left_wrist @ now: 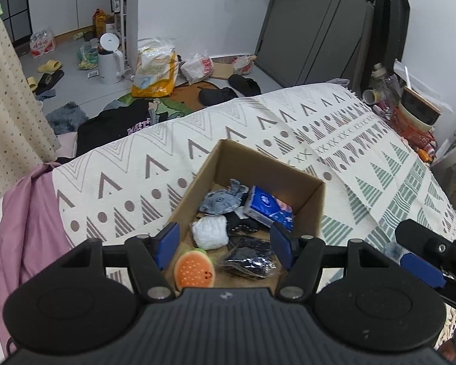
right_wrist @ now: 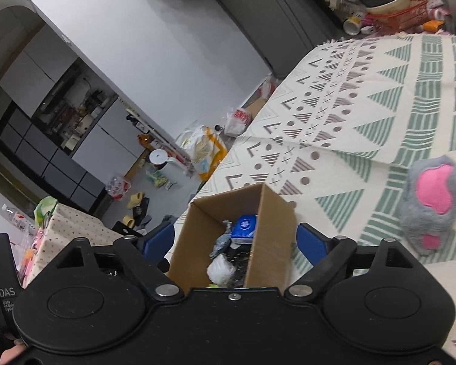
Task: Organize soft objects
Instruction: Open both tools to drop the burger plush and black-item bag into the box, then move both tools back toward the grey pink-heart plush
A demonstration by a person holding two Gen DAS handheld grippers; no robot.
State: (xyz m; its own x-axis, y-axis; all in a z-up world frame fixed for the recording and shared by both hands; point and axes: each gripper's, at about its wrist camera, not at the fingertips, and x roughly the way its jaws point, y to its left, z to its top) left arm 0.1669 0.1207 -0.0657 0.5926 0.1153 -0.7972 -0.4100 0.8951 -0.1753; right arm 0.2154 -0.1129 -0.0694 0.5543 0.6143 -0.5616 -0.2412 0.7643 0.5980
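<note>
Box: open cardboard box point(left_wrist: 228, 158) sits on the patterned blanket point(left_wrist: 155, 164), centre of the left view; in the right view it's lower centre point(right_wrist: 270, 213).
In box, far side: grey fuzzy toy point(left_wrist: 223, 200) w/ a blue tissue pack point(left_wrist: 266, 206) just to its right, tipped against the box wall.
In box, mid: white crumpled wad point(left_wrist: 211, 231), touching the grey toy's lower edge.
In box, near side: orange burger toy point(left_wrist: 194, 269) at lower left, dark crinkly packet point(left_wrist: 249, 258) beside it on the right. Something black betw. the wad and tissue pack, can't tell what.
My left tongs point(left_wrist: 225, 246): spread wide, nothing betw. the blue pads, hovering over the near end of the box.
My right tongs point(right_wrist: 235, 241): also spread wide, empty, box showing betw. the fingers. In the left view they poke in at the right edge point(left_wrist: 422, 258).
Still out of box: grey plush paw w/ pink pads point(right_wrist: 431, 203) lies on the blanket, right side of the right view, well apart from the box.
Beyond blanket: floor clutter, upper left of the left view, incl. a white kettle point(left_wrist: 109, 59) and a yellow bag point(left_wrist: 155, 71).
</note>
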